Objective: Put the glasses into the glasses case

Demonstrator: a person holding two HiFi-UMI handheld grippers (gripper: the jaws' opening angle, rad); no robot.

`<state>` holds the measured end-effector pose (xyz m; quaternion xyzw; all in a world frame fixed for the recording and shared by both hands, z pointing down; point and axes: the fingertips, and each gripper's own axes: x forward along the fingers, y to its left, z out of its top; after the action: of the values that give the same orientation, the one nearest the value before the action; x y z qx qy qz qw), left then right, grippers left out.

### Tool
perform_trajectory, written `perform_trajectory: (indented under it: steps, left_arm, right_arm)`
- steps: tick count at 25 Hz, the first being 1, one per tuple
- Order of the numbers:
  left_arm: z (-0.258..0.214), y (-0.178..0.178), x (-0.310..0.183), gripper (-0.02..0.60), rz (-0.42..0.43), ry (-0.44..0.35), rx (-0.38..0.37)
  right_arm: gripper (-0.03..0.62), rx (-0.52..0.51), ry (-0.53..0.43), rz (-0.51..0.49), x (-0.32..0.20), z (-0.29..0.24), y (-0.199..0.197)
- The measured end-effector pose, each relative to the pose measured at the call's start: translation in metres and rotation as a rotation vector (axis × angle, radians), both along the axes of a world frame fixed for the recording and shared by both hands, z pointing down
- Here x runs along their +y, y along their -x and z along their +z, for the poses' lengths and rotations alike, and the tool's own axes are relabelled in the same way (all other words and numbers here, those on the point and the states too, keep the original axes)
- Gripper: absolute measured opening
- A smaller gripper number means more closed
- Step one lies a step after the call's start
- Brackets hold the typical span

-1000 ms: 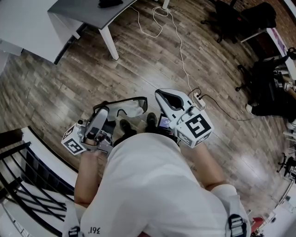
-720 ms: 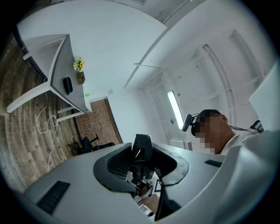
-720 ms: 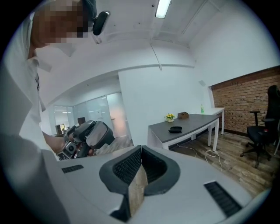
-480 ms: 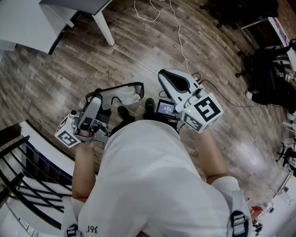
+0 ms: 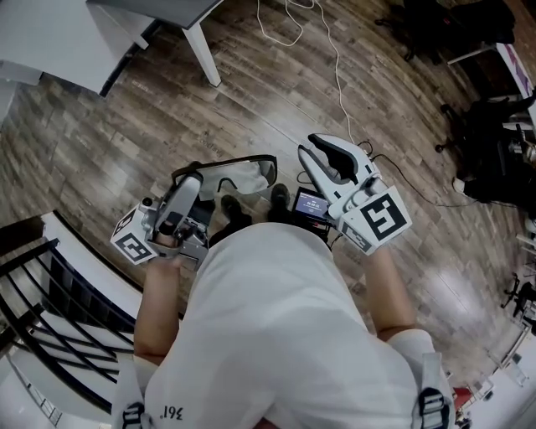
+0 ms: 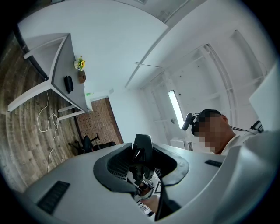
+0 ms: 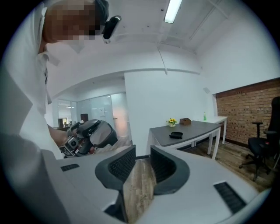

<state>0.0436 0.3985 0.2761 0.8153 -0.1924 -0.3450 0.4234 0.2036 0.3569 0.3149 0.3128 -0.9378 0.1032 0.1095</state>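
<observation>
The right gripper (image 7: pixel 142 162) has just been opening. A second ago its pads met; now they stand a narrow slot apart, with only bare floor (image 5: pixel 251 100) showing through and nothing between them. Little else differs: the glasses (image 5: pixel 244 178) are still gripped by the left gripper (image 5: pixel 191 180), held out over the floor well away from the table (image 5: pixel 159 10), much where they were.

The left jaws are clamped on a dark part of the frame, so the lenses jut out sideways beyond them. The right gripper is empty and touches nothing, and it sits on the far side of the glasses from the table.

The case (image 7: pixel 176 135) lies on the table, a small dark shape near a potted flower, untouched. So the task is at an early stage, with the glasses in hand and still to be carried over. The freed right jaws are probably getting ready to deal with the case or steady the frame.
</observation>
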Motion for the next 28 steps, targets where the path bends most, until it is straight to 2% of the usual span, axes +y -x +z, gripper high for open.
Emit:
perform_trajectory:
  steps: [2, 6, 9, 12, 15, 21, 26, 28]
  left_arm:
    - [0.001, 0.000, -0.001, 0.130, -0.001, 0.002, 0.000]
    - [0.003, 0.004, -0.001, 0.130, -0.012, 0.012, 0.005]
    - [0.005, 0.003, 0.000, 0.130, -0.014, 0.025, 0.013]
    - [0.007, 0.000, -0.001, 0.130, -0.009, 0.038, 0.016]
    - [0.012, -0.003, -0.002, 0.130, -0.001, 0.057, 0.003]
    - [0.017, -0.016, 0.001, 0.130, 0.030, 0.080, 0.001]
    - [0.027, -0.019, 0.004, 0.130, 0.064, 0.118, -0.022]
    - [0.031, -0.018, 0.003, 0.130, 0.067, 0.132, -0.029]
  right_arm:
    - [0.164, 0.021, -0.043, -0.056, 0.008, -0.006, 0.007]
    - [0.254, 0.082, -0.181, -0.201, 0.032, -0.026, 0.034]
    - [0.309, 0.259, -0.257, -0.317, 0.055, -0.021, 0.050]
    - [0.323, 0.404, -0.412, -0.407, 0.064, -0.022, 0.073]
    - [0.337, 0.480, -0.467, -0.440, 0.064, -0.018, 0.089]
    - [0.342, 0.632, -0.494, -0.495, 0.058, 0.003, 0.094]
    - [0.337, 0.625, -0.436, -0.520, 0.062, 0.007, 0.093]
    - [0.312, 0.621, -0.424, -0.533, 0.063, 0.009, 0.095]
